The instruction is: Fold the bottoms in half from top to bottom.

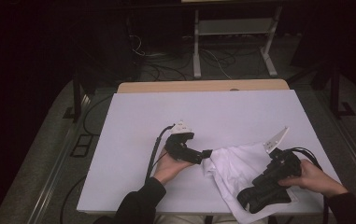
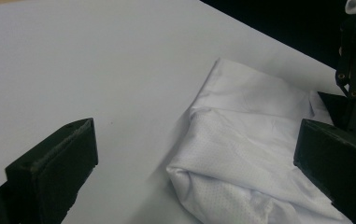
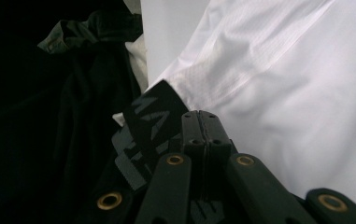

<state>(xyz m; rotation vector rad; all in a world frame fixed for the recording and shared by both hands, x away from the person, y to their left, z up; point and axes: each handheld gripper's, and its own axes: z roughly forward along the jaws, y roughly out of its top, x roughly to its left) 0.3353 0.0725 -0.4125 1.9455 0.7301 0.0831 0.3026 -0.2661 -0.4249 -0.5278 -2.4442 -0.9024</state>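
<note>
A crumpled white mesh-fabric garment [image 1: 234,168] lies on the white surface [image 1: 133,121] near the person's edge. The right hand-held gripper [image 1: 246,198], jaws pressed together on the garment's black patterned waistband [image 3: 150,119], probably anchors it, while the left hand-held gripper [image 1: 207,153] gapes wide beside a fold, empty, seemingly ready to pinch.

The room is dark, and the light falls mostly on the white table [image 1: 166,112], which looks a little purple. The floor and far wall are nearly black and grainy. The white cloth [image 1: 234,163] is bright with soft grey folds. In the left gripper view the picture is clear, with small dots showing on the cloth [image 2: 241,158], and the near black parts look blurry. The right gripper view is half black on its left side, and the cloth [image 3: 297,84] there glows very bright and a bit soft.
</note>
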